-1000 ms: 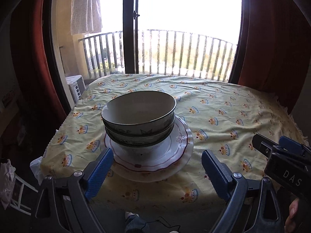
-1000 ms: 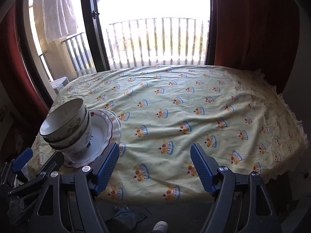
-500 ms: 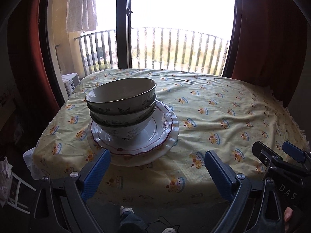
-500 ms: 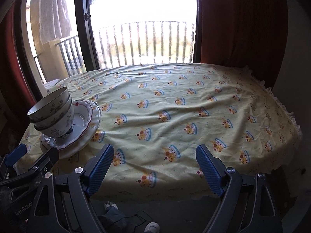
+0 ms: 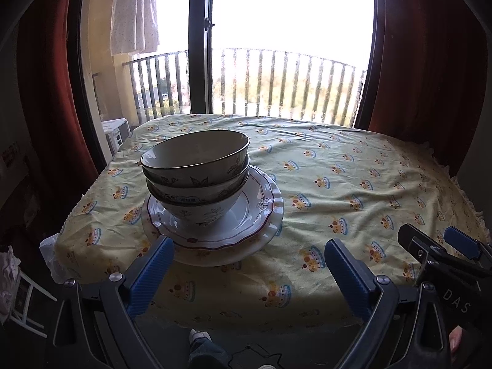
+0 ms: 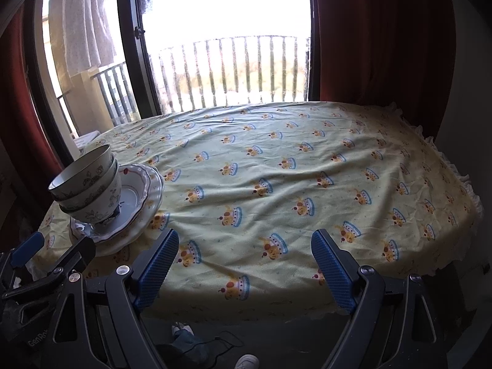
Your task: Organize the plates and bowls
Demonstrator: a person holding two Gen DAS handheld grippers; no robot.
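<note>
The stacked bowls (image 5: 196, 166) stand on two plates (image 5: 261, 212) at the near left part of the surface (image 6: 307, 169). The left hand-held gripper (image 5: 246, 272) and the right hand-held gripper (image 6: 244, 264) have both just been opening; each is wide apart with nothing between

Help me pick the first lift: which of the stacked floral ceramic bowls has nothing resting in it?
The top floral ceramic bowl: its inside is bare, while the lower floral bowls each carry a bowl nested inside, above the red-rimmed white plates.
</note>
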